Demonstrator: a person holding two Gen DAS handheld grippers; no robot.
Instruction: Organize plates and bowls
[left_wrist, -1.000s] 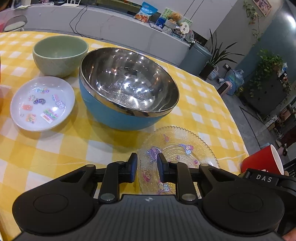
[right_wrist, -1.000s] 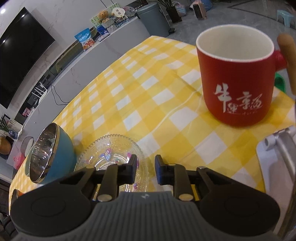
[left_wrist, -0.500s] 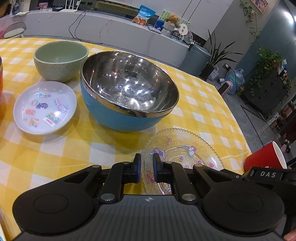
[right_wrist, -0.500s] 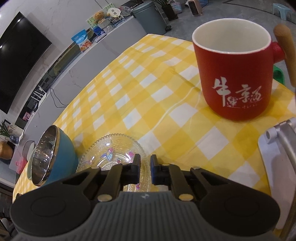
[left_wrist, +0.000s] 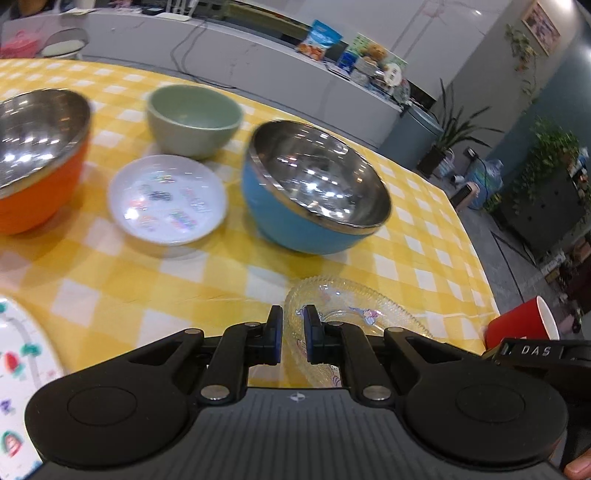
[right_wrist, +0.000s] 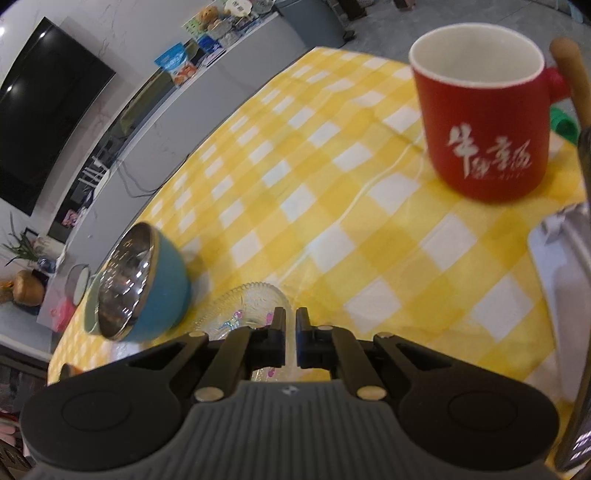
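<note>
Left wrist view: left tongs (left_wrist: 292, 334) stand at a narrow gap, with the left rim of the glass plate (left_wrist: 369, 306) caught between the pads. The rest of the plate runs off to the right of the tongs, toward the right edge of the counter (left_wrist: 184, 280). Blue bowl (left_wrist: 314, 206) sits beyond the plate, apart from it. White dish (left_wrist: 166, 199), green bowl (left_wrist: 194, 118) and orange bowl (left_wrist: 33, 166) lie further left. Red mug (left_wrist: 517, 325) shows at the right edge.

Right wrist view: right tongs (right_wrist: 291, 339) are drawn fully together. The glass plate (right_wrist: 243, 302) lies just left of the tips, its right rim reaching them. Whether that rim is pinched cannot be told. Blue bowl (right_wrist: 159, 291) stands left of the plate. Red mug (right_wrist: 484, 129) stands well apart, near the far right corner of the counter (right_wrist: 332, 221).
</note>
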